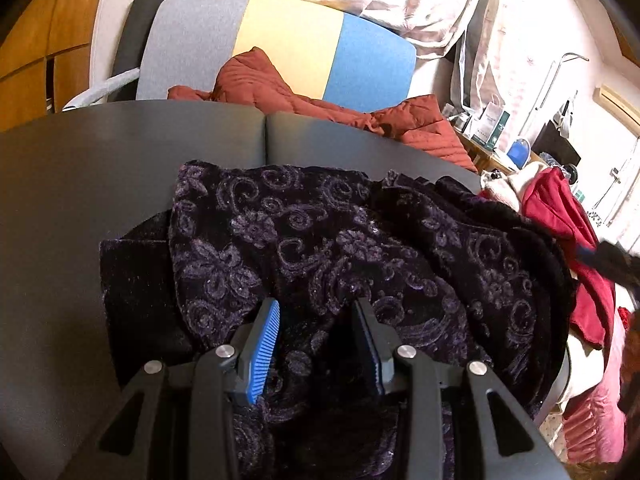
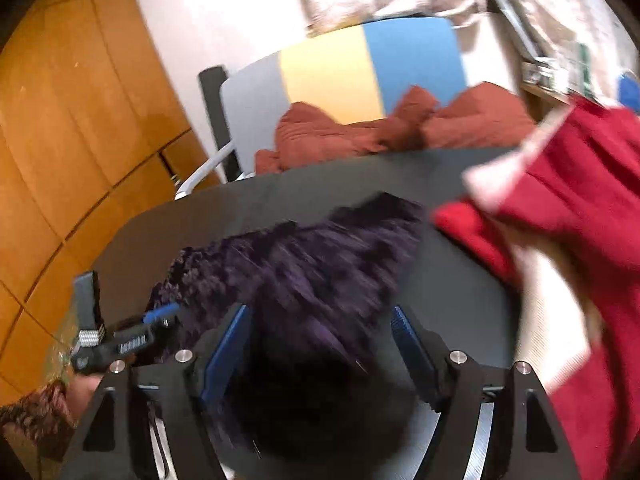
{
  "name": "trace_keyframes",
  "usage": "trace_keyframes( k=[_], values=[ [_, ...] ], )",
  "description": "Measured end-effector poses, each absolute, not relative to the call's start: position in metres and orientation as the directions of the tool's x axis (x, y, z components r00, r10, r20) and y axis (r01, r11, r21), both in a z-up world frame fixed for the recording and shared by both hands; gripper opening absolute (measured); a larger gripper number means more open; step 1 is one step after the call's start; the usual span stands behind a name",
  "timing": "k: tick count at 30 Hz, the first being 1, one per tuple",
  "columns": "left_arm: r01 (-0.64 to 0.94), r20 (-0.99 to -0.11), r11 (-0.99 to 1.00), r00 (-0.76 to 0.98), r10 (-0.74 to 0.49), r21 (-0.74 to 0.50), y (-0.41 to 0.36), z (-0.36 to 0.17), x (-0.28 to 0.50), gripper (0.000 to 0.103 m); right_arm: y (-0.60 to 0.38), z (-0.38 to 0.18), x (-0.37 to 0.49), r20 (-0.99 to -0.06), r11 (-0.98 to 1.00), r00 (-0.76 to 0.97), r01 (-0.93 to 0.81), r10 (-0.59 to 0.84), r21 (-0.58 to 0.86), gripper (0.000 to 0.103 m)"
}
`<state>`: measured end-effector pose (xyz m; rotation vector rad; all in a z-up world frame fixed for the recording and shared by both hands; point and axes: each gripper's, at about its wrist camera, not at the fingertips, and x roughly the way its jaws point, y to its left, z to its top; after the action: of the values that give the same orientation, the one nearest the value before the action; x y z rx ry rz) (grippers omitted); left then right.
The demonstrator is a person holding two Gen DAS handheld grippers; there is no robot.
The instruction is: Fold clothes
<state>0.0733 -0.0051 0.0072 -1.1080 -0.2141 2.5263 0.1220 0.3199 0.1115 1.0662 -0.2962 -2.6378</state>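
Note:
A dark purple velvet garment (image 1: 320, 240) with a floral pattern and black fur lining lies bunched on the dark grey table (image 1: 80, 200). My left gripper (image 1: 318, 312) is shut on a thick fold of it near the front edge, and creases run toward its fingers. The blurred right wrist view shows the same garment (image 2: 320, 264) under and between the fingers of my right gripper (image 2: 320, 316), which stands open with its pads clear of the cloth. My left gripper (image 2: 162, 318) appears there at the garment's left edge.
A red garment (image 2: 560, 200) with pale lining hangs at the table's right side. Behind the table stands a chair (image 1: 280, 40) with a grey, yellow and blue back and a rust-red quilt (image 1: 400, 124) on it. Wooden cupboards (image 2: 80, 140) are at the left, a cluttered shelf (image 1: 492, 132) at the right.

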Motion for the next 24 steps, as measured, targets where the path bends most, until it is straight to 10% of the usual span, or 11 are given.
trace_keyframes(
  k=[2,5,13,22,24],
  values=[
    [-0.285,-0.678,-0.920,-0.622,0.392,-0.270,-0.004,0.007,0.073,0.039,0.301,0.099,0.094,-0.690,-0.946,-0.648,0.198,-0.322,0.256,0.070],
    [-0.305,-0.680,-0.919,-0.620,0.391,-0.251,-0.003,0.006,0.073,0.041,0.290,0.076,0.073,-0.752,-0.944,-0.570,0.226,-0.329,0.242,0.017],
    [-0.355,-0.679,-0.900,-0.598,0.427,-0.253,-0.007,0.005,0.070,0.041,0.415,0.089,0.138,-0.723,-0.943,-0.665,-0.085,-0.188,0.323,0.003],
    [-0.378,-0.704,-0.894,-0.565,0.430,-0.243,-0.006,0.008,0.066,0.041,0.470,0.092,0.173,-0.738,-0.950,-0.666,-0.154,-0.103,0.272,0.008],
    [-0.378,-0.711,-0.893,-0.558,0.429,-0.243,-0.006,0.009,0.065,0.041,0.448,0.101,0.162,-0.697,-0.957,-0.695,-0.048,-0.174,0.286,0.036]
  ],
)
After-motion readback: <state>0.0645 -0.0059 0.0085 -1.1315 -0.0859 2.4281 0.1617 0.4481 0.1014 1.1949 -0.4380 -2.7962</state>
